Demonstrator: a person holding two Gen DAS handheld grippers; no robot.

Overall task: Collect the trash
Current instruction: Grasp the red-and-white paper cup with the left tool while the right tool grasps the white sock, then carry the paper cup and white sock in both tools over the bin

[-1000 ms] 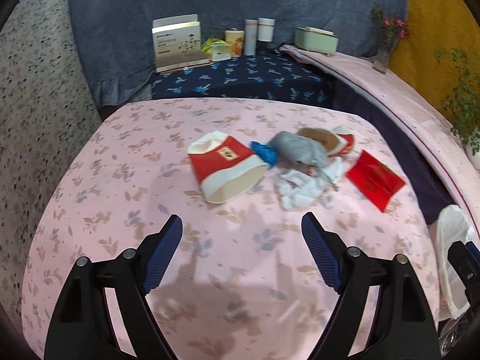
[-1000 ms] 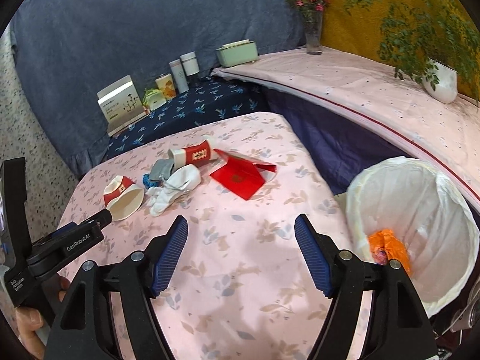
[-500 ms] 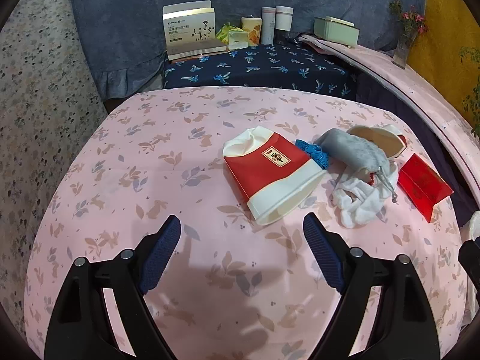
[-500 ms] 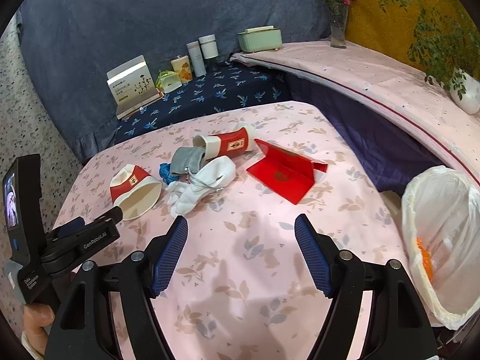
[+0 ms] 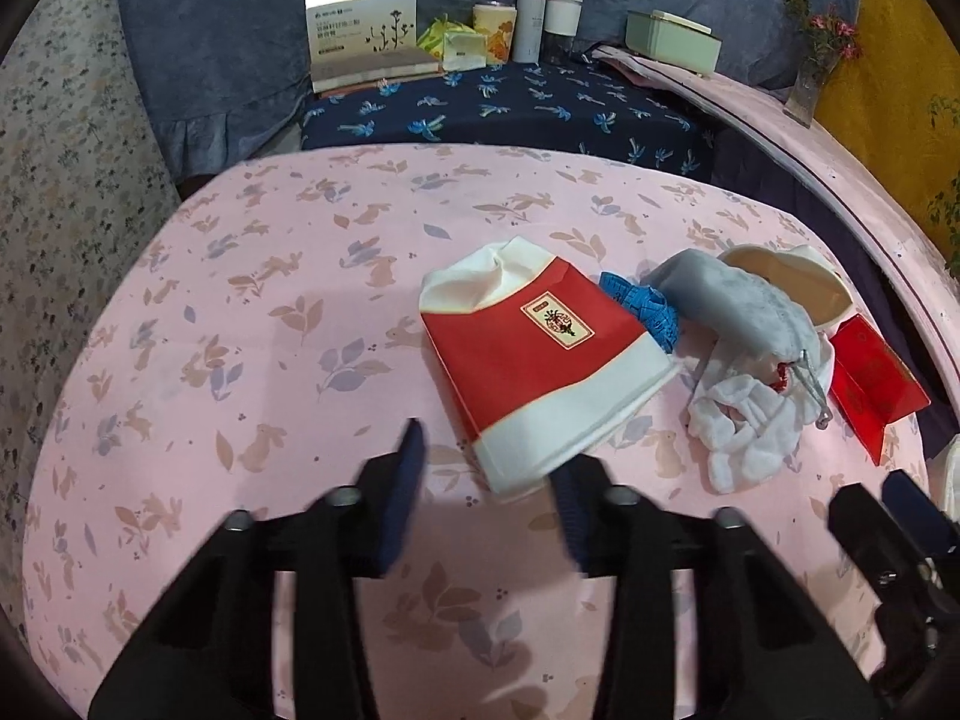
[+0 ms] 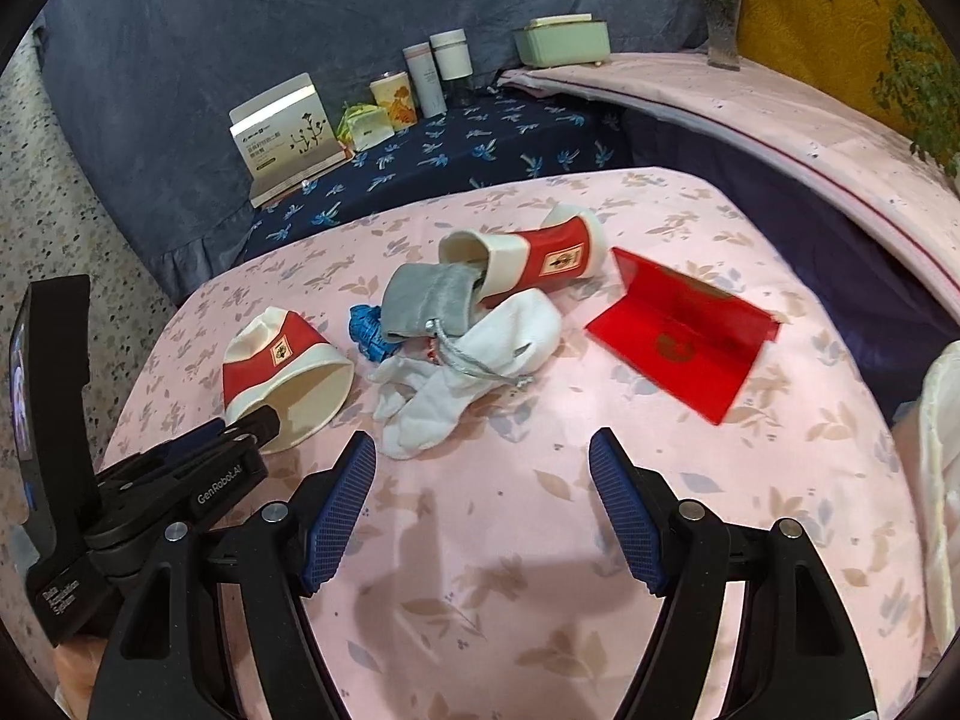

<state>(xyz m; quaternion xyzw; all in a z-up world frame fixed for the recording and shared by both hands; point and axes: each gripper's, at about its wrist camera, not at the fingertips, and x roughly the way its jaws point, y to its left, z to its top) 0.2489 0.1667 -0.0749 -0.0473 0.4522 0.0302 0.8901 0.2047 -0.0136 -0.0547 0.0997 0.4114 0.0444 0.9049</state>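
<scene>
A crushed red and white paper cup (image 5: 534, 360) lies on its side on the pink cloth; it also shows in the right wrist view (image 6: 282, 366). My left gripper (image 5: 486, 480) is open, its jaws at the cup's open rim, the right finger (image 5: 570, 510) touching or just short of it. Beyond lie a blue tape (image 5: 642, 306), a grey pouch (image 5: 732, 306), a white sock (image 5: 744, 420), a second cup (image 6: 528, 258) and a red envelope (image 6: 678, 330). My right gripper (image 6: 480, 504) is open and empty, just short of the sock (image 6: 468, 378).
A white bin liner's edge (image 6: 942, 480) shows at the far right. Behind the pink table, a dark blue cloth (image 5: 510, 108) holds a box (image 5: 360, 30), bottles and a green case (image 5: 672, 39). A flower vase (image 6: 723, 30) stands on the pink ledge.
My left gripper has moved forward up to the crushed cup and its jaws have narrowed. My right gripper has swung left from the bin toward the trash pile.
</scene>
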